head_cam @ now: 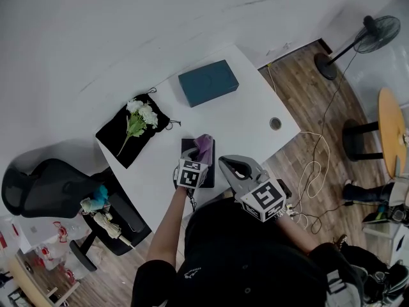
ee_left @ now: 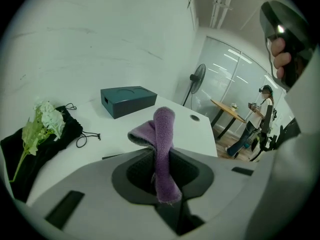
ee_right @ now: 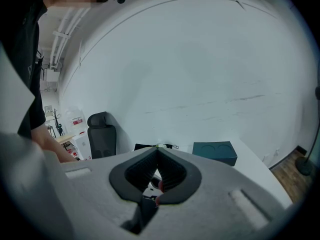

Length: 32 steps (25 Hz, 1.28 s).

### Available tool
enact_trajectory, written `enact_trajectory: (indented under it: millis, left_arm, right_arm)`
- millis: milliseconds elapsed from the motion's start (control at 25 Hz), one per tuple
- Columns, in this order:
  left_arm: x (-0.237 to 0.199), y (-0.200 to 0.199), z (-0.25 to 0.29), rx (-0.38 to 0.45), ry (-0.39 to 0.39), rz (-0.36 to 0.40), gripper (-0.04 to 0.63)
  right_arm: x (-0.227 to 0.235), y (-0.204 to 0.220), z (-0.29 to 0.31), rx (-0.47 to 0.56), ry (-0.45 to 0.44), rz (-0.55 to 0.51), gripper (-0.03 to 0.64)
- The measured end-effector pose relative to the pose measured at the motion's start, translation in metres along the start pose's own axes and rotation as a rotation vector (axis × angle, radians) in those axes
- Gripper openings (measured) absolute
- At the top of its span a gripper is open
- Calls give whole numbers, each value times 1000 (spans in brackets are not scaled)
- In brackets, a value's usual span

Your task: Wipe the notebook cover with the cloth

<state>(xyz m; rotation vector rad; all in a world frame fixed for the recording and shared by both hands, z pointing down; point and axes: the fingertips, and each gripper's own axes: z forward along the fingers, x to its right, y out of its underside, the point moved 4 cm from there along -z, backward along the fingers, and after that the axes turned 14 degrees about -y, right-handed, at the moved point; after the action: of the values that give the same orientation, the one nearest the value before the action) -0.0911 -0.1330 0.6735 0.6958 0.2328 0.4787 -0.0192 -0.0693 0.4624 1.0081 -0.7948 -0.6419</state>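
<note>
Head view: the left gripper (head_cam: 195, 151) sits over the flat black notebook (head_cam: 210, 171) on the white bench (head_cam: 255, 117), with the purple terry cloth (head_cam: 204, 146) bunched at its tips. The right gripper (head_cam: 231, 167) hangs just right of it, off the notebook.

Left gripper view: the left gripper (ee_left: 161, 156) is clamped on the cloth (ee_left: 164, 129), which stands upright. A teal rectangular box (ee_left: 128, 100) lies ahead, and white flowers (ee_left: 42, 121) on a black drawstring pouch (ee_left: 67, 129) are far left.

Right gripper view: the right gripper (ee_right: 157, 151) is closed tip to tip, holding nothing. The box (ee_right: 214, 151) is ahead-right.
</note>
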Motion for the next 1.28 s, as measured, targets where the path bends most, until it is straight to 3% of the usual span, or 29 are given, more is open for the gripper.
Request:
enact_trajectory:
  millis: [360, 1080, 1280]
  left_arm:
    - [33, 19, 10, -47, 62, 51, 72]
    - [26, 47, 26, -129, 10, 81, 72]
    - [22, 50, 25, -125, 8, 37, 72]
  right_arm:
    - [0, 1, 2, -4, -6, -2, 2]
    - [0, 4, 6, -14, -11, 4, 2]
    - [1, 4, 5, -13, -6, 10, 3]
